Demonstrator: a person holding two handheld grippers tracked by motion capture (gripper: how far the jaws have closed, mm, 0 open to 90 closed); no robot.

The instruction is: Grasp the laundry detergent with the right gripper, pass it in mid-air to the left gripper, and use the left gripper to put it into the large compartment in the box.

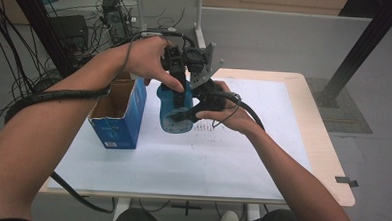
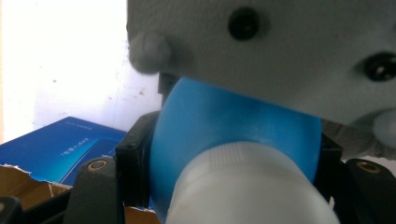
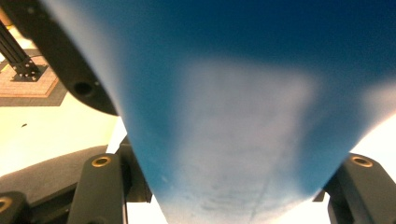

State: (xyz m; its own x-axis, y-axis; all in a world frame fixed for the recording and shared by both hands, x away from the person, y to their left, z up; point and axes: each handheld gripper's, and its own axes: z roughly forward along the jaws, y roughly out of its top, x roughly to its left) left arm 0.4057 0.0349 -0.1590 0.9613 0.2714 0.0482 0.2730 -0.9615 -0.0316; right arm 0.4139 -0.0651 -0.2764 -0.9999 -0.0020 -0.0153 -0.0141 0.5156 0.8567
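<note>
High view showed the blue tube (image 1: 174, 109) held at frame centre, above the table (image 1: 282, 159), left gripper (image 1: 178, 72) and right gripper (image 1: 196, 108) both clamped on it; soft and light-looking, best gripped near its stiffer cap end.

Light wooden table (image 1: 327, 161), rounded corners, white legs. Large white paper sheet (image 1: 181, 165) covers most of top; wood strip bare along right edge. Open blue cardboard box (image 1: 121, 122) stands on sheet, left side, flaps torn.
</note>
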